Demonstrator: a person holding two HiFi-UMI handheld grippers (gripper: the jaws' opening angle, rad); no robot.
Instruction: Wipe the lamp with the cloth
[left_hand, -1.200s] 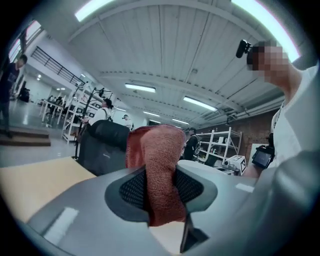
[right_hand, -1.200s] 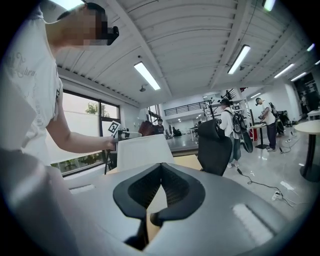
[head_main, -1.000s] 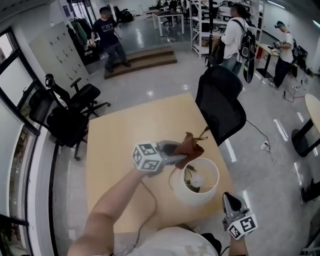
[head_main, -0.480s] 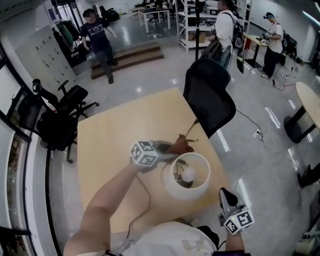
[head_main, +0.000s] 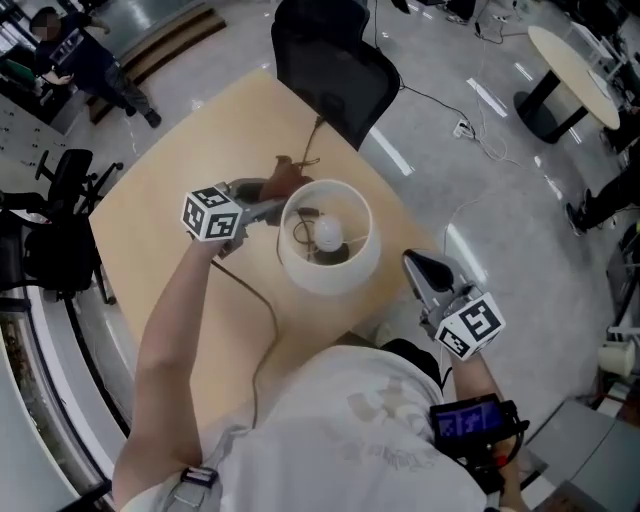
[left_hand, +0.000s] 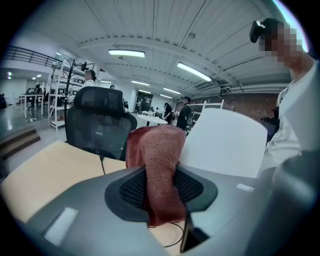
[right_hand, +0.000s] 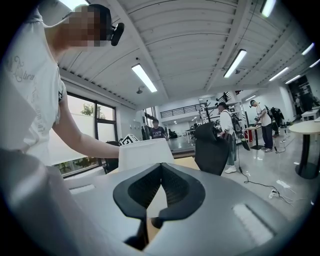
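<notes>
The lamp's white shade (head_main: 296, 268) stands on the wooden table (head_main: 170, 190), its bulb (head_main: 330, 235) showing inside from above. My left gripper (head_main: 268, 200) is shut on a reddish-brown cloth (head_main: 283, 172) at the far-left side of the shade's rim. In the left gripper view the cloth (left_hand: 159, 150) hangs between the jaws of the left gripper (left_hand: 160, 170), close beside the shade (left_hand: 225, 145); whether they touch I cannot tell. My right gripper (head_main: 415, 262) hovers off the table's right edge, shut and holding nothing. In its own view the right gripper (right_hand: 161, 166) points at the shade (right_hand: 145, 152).
A black office chair (head_main: 330, 60) stands at the table's far edge. The lamp's cable (head_main: 262, 300) trails over the table toward me. Another black chair (head_main: 50, 250) is on the left. A round table (head_main: 575, 70) stands at the right. People stand farther off in the room.
The left gripper with the cloth has come down beside the shade's rim. The head view has tipped further down. The right gripper has stayed about where it was.
</notes>
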